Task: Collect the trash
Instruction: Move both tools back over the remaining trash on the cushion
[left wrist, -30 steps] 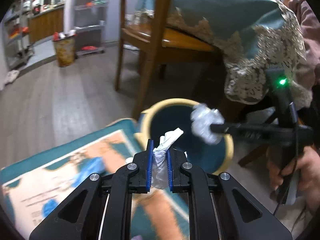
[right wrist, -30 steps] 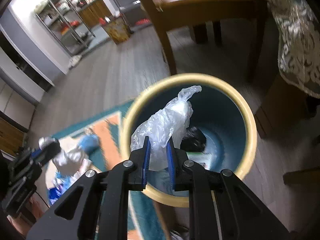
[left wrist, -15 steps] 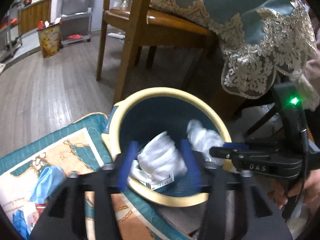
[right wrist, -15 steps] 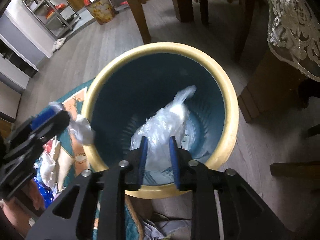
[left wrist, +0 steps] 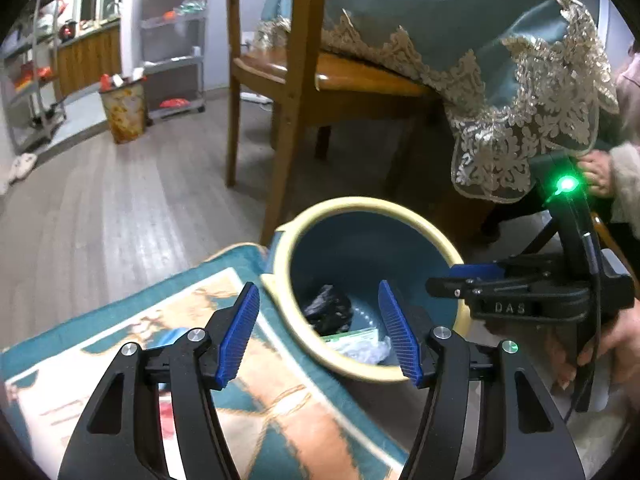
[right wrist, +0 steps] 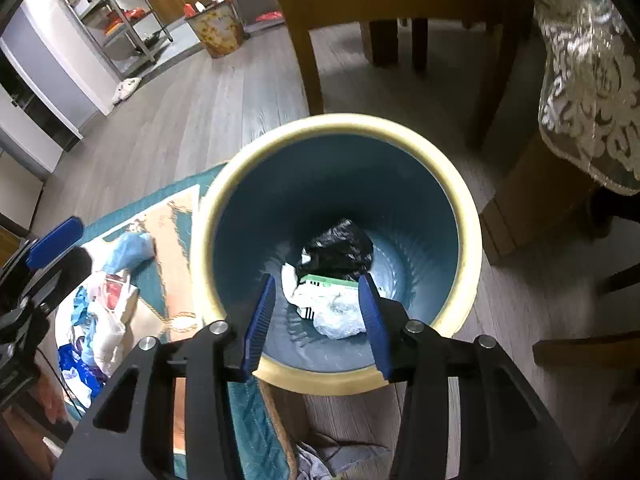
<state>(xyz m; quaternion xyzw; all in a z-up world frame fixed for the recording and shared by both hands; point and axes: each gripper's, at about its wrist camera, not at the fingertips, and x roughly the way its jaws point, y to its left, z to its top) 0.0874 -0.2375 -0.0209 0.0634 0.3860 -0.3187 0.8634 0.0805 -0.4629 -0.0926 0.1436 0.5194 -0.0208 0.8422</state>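
Wood-plank floor (right wrist: 208, 92) carries a patterned rug (right wrist: 168, 240), a yellow-rimmed bin (right wrist: 466, 216) and chair legs (right wrist: 308, 60).

Left gripper (left wrist: 318, 330): black frame, blue ribbed fingers (left wrist: 236, 340) set well apart, jaws opening, nothing between them, pitched downward. Right gripper (right wrist: 316, 314): same build, blue fingers (right wrist: 260, 318) parted less widely, jaws opening, nothing pressed between the pads, pitched steeply downward; in the left wrist view it lies side-on at the right edge with a green light on its handle. Right hand (left wrist: 600, 346): wrapped round that handle from below, pale fuzzy sleeve above it.
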